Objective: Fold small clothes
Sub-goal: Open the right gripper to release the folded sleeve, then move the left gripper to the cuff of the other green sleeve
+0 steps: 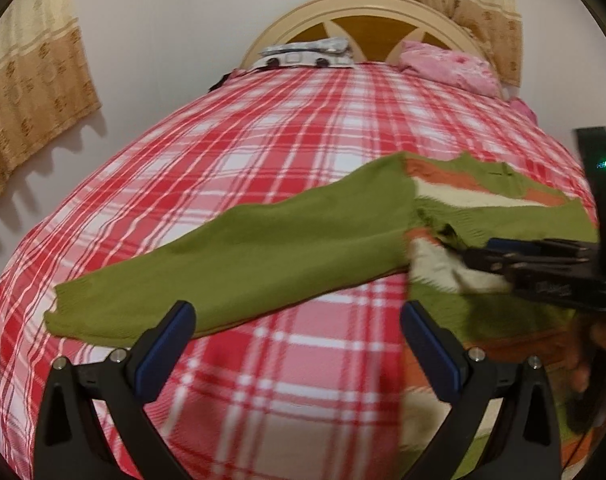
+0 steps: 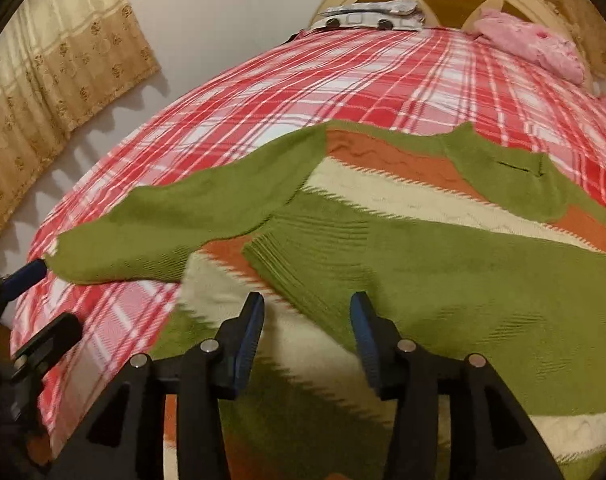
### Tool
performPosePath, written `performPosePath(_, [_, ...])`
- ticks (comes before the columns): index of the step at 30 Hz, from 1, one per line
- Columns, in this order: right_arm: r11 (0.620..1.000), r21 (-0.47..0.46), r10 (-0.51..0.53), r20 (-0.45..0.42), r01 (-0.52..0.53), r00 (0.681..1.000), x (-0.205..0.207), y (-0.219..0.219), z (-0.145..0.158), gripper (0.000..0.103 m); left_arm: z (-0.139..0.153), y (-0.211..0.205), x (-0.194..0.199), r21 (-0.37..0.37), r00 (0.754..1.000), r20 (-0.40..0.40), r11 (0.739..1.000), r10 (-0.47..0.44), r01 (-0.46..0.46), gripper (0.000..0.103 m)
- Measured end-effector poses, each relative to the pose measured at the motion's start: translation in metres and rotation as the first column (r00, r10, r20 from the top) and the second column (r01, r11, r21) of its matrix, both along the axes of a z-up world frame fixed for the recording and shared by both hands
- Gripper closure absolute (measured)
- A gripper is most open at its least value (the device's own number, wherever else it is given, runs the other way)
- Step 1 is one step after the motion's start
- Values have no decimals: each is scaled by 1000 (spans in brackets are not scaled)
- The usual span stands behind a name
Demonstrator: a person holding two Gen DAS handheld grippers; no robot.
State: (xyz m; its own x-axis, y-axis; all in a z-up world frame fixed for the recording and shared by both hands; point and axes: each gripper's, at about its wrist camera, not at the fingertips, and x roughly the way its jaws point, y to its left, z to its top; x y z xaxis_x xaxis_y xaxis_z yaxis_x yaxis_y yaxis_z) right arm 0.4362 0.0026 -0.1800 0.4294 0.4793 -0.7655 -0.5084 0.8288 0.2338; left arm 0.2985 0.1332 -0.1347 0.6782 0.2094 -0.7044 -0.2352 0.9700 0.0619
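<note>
A small knitted sweater (image 2: 403, 264), green with orange and cream bands, lay spread across the red-and-white checked bed (image 1: 231, 148), towards the near edge. One sleeve (image 2: 443, 276) had already been laid across the body, its ribbed cuff resting on the cream stripe. The other sleeve (image 1: 231, 264) stretched out flat over the checked cover, its cuff reaching nearly to the side of the bed. By my reckoning the folding was only begun: that outstretched sleeve had to come in, and the body had yet to be doubled over.

The left gripper (image 1: 299, 344) hovered just above the cover with its jaws wide apart and nothing between them; the cuff of the loose sleeve lay just beside one blue pad. The right gripper (image 2: 307, 340) hung over the folded sleeve, its jaws apart and empty, no cloth pinched.

There was no basket, box or drawer anywhere in sight, so I could not say where a finished garment was meant to go. At the headboard (image 1: 367, 12) lay a pink pillow (image 1: 447, 68) and a patterned grey-and-white bundle (image 1: 307, 54), both well apart from the sweater.
</note>
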Motion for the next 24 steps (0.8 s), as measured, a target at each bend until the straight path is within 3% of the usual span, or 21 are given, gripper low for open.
performPosePath(6, [990,75,122,-13,-120,992,-13,15,6,57,-3,29,-13,14,998,-1,998,63,-63,0])
performPosePath(11, [994,107,25,54,-31,998,-12,7,13,57,-7,56,-20,25,992,-14,992,127,-127,0])
performPosePath(13, [993,112,19,34,-23,999,-9,8,9,57,-9,67,-22,33,988,-19,988,152,-151,0])
performPosePath(15, [994,81,77,-34,-74,996,-9,20,-3,57,-11,81,-28,44,983,-18,982,184,-183,0])
performPosePath(19, [989,-42,143,13,-142,990,-28,40,-14,57,-14,114,-40,53,965,-27,964,262,-260,0])
performPosePath(24, [993,-23,116,12,-116,993,-26,36,-16,56,-14,171,-60,46,914,-29,914,405,-403,0])
